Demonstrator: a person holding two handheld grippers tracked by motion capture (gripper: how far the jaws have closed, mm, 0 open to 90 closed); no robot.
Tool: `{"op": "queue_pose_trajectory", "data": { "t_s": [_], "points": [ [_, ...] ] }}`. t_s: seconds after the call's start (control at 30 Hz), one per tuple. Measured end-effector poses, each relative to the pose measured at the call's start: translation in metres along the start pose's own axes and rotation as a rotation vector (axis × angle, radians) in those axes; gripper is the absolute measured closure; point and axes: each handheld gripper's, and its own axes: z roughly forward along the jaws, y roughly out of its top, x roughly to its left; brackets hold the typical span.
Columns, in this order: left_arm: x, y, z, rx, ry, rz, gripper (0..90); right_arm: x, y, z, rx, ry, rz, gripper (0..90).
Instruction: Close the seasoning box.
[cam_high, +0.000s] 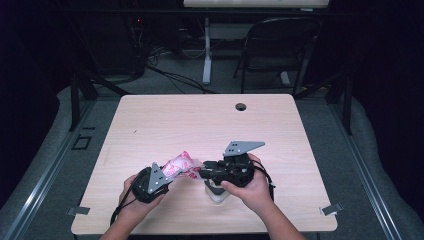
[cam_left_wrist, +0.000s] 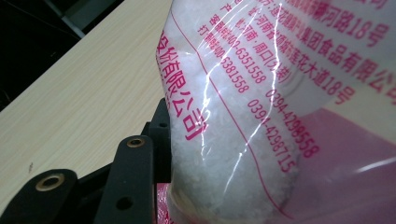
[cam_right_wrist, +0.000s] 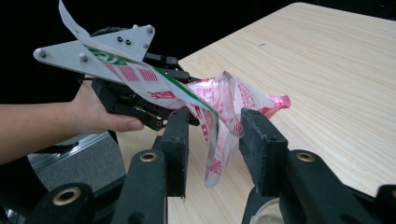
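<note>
Light wood desk (cam_high: 150, 115) bare apart from cable hole (cam_high: 241, 106) at far edge; folding chair (cam_high: 280, 45) and cables on floor beyond. Small clear cup (cam_high: 216, 194) on desk under right hand-held gripper (cam_right_wrist: 212, 140), partly hidden by it. Pink-printed plastic bag (cam_high: 181, 165) of white granules lifted above desk near front centre, long axis left-right, loose torn end toward right. Left hand-held gripper (cam_high: 167, 175) clamps bag. Right hand-held gripper released, jaws apart, bag's strip hanging between pads untouched.

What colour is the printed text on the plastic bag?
Pink-red on the clear bag, best seen in the left gripper view.
</note>
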Motion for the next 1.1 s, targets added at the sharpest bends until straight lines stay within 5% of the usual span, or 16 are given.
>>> {"op": "queue_pose_trajectory", "data": {
  "t_s": [0.7, 1.1],
  "points": [
    [0.007, 0.011, -0.001, -0.006, 0.054, 0.049, 59.1, -0.011, 0.000, -0.026, -0.034, -0.033, 0.034, 66.0],
    [0.005, 0.017, -0.004, -0.015, 0.101, 0.111, 59.3, -0.018, -0.002, -0.028, -0.024, -0.066, 0.041, 67.4]
  ]
}}
